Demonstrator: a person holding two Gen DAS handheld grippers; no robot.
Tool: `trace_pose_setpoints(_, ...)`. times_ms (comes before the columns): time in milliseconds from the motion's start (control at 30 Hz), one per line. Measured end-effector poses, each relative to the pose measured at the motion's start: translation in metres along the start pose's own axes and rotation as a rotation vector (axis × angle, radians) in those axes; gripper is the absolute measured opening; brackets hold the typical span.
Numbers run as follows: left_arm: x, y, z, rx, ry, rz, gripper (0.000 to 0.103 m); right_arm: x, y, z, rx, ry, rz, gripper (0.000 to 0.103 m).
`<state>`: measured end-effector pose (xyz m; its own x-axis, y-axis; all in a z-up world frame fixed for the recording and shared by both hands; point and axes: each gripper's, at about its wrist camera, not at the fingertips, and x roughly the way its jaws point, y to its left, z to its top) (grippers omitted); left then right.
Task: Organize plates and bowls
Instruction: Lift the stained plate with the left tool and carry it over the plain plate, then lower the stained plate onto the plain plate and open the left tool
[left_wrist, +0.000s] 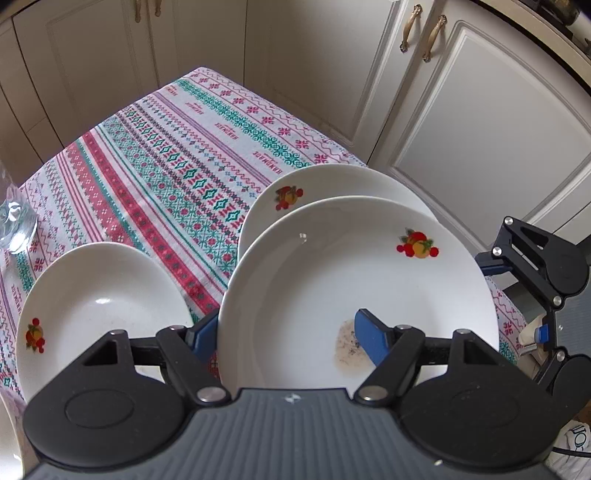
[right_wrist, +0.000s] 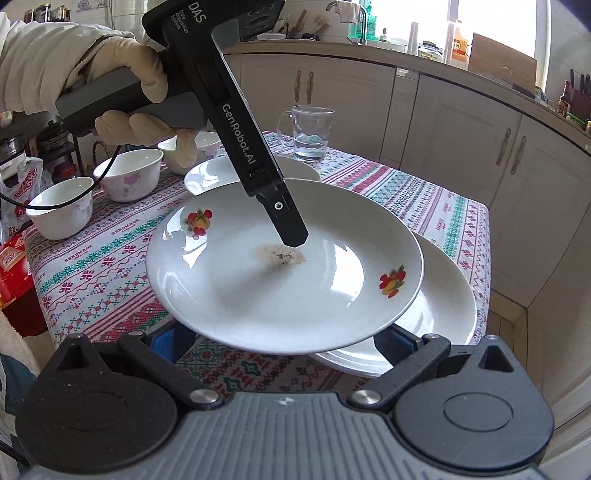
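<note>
Carrying plate (left_wrist: 343, 280), left claw (left_wrist: 288, 339) clamped on near rim, over another plate (left_wrist: 332, 184). Right claw (right_wrist: 284, 341) apart, just under. Glazed, stiff, slippery, fragile, heavy-ish; grip rim only, keep lvl.

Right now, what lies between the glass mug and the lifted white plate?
One white plate on the patterned tablecloth, seen in the right wrist view.

Black left gripper (right_wrist: 291, 236) lettered "GenRobot.AI", grey handle, blue-padded jaws, silver screws, cream glove (right_wrist: 147, 92), white sleeve.
</note>
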<state>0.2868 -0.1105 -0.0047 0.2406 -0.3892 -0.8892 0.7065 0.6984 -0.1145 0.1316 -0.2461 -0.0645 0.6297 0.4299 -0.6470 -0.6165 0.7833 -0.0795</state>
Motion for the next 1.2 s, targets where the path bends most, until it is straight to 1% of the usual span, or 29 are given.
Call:
trace_pose_setpoints(200,0.009,-0.005,0.017,0.025,-0.002,-0.009,0.075,0.000,-0.014,-0.003,0.020,-0.001,-0.025,0.103)
trace_pose_setpoints(500,0.020,-0.009,0.031,0.043,0.000,-0.018,0.075,-0.001,-0.026,-0.007,0.042,0.001,-0.045,0.103)
trace_pose_setpoints(867,0.035,-0.014,0.039,0.070,0.000,-0.026,0.075,-0.003,-0.029,-0.013,0.060,0.015,-0.064,0.103)
trace_pose_setpoints(1200,0.044,-0.011,0.043,0.071,0.005,-0.037,0.075,-0.003,-0.038,-0.015,0.125,0.032,-0.059,0.103)
